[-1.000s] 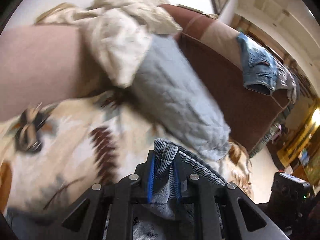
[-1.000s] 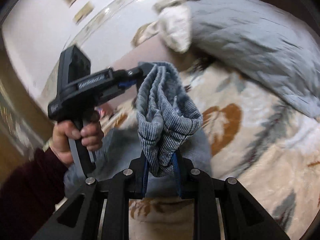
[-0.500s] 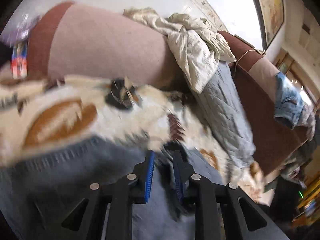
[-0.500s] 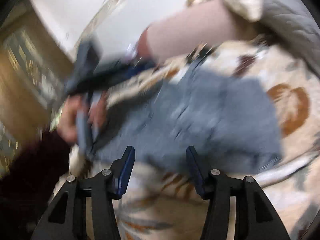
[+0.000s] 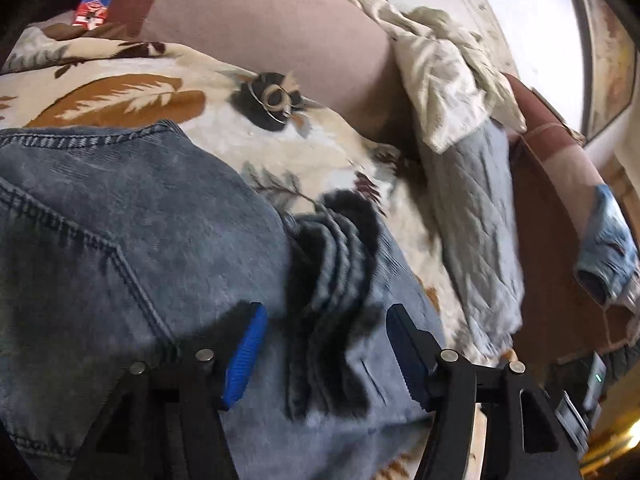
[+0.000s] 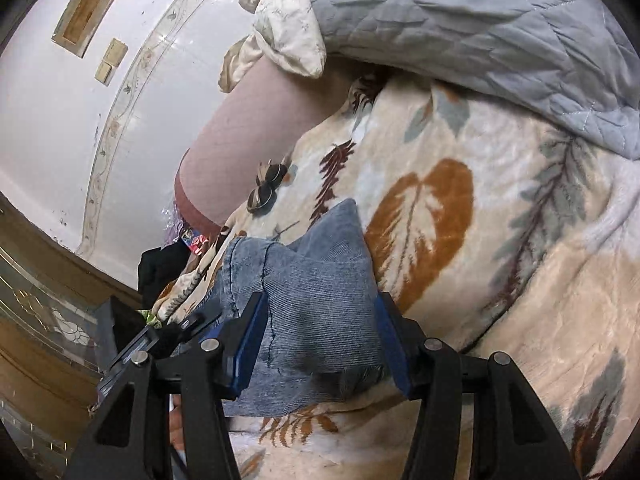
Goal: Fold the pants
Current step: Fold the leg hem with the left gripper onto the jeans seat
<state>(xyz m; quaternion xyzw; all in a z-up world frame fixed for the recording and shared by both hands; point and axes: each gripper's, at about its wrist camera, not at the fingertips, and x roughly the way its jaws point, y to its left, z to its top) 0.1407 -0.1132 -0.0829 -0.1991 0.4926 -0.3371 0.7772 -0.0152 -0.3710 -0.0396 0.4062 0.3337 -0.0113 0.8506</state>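
While the jeans (image 5: 132, 240) lie folded on the leaf-print blanket (image 5: 168, 92), the left tool (image 5: 322, 344) is opening, its blue pads clear of the bunched hem between them. Over at the right tool (image 6: 318, 340), jaws stand wide, denim lying between but not pinched. Bare blanket stretches right of the jeans' edge toward the gray quilt (image 6: 480, 28). Behind, the pink cushion (image 5: 272, 36) hems things in, a cream cloth (image 5: 436, 80) draped over it.
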